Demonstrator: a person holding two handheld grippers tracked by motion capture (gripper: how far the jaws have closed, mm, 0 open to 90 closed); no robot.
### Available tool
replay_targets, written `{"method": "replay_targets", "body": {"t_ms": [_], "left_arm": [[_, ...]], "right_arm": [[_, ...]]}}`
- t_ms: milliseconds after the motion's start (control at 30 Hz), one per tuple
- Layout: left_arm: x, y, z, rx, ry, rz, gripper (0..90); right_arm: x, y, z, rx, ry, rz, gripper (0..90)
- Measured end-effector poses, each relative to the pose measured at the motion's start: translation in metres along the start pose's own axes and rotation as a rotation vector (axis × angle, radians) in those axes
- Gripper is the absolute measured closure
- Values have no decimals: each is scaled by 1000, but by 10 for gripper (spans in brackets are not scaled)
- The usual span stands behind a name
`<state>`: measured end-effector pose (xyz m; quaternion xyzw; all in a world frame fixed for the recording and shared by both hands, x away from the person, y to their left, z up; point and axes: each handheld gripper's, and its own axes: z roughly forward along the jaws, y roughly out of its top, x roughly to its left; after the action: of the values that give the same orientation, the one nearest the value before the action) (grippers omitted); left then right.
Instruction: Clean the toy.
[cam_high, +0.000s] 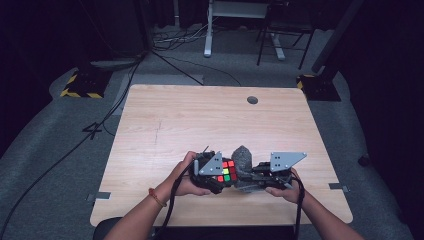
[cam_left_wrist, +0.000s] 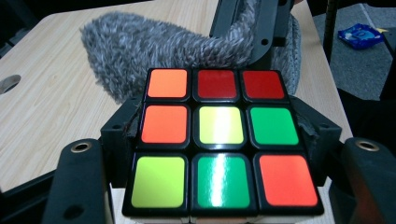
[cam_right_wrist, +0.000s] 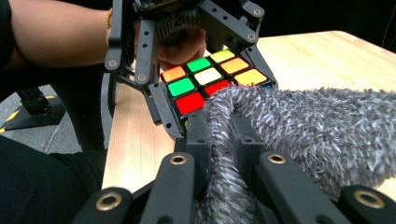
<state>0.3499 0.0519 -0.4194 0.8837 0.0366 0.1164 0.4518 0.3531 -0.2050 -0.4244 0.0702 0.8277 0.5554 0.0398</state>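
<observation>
We are holding the puzzle cube in our left claw, just above the near part of the desk, close to its front edge. In the left gripper view, the claw's two black jaws are pressing on the cube's left and right sides, and its upper face is showing orange, red, yellow and green tiles. Our right claw is gripping a fuzzy grey cloth, with its jaws squeezed tight on a fold of it in the right gripper view. The cloth is lying against the edge of the cube there, draping over the corner nearest the right claw. Both hands are meeting just beside each other, with the cube and the cloth between them.
</observation>
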Motion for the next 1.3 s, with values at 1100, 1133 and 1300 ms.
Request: {"method": "replay_targets", "body": {"t_ms": [1100,1133,1300], "left_arm": [[2,3,-9,1,45,-7,332],[2,3,-8,3,37,-6,332],[-4,3,3,74,32,33,331]], "right_arm": [[-6,-6,6,112,-72,13,810],[-5,-4,5,104,-71,5,811],[4,3,4,44,-29,-16,812]]}}
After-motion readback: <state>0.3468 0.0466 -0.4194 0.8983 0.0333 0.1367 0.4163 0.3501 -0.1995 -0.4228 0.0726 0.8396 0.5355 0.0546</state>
